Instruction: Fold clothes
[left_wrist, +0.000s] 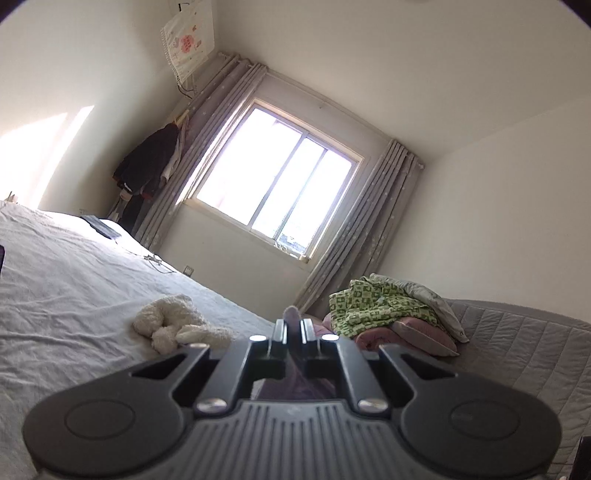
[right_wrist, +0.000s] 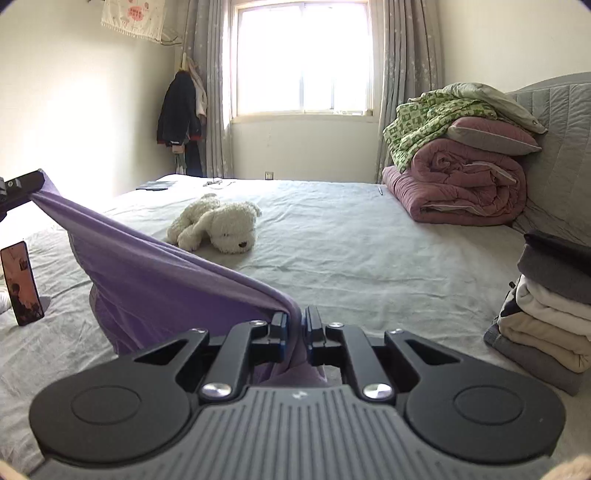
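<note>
A purple garment hangs stretched above the bed between my two grippers. My right gripper is shut on one end of it, and the cloth bunches between the jaws and drops below them. At the left edge of the right wrist view my left gripper pinches the other end, held higher. In the left wrist view the left gripper is shut on a fold of the purple garment, which pokes up between the closed jaws. Most of the cloth is hidden there behind the gripper body.
The grey bed sheet carries a white plush dog, a propped phone, and a stack of folded clothes at the right. Rolled pink bedding with a green patterned blanket sits by the headboard. Window and curtains lie behind.
</note>
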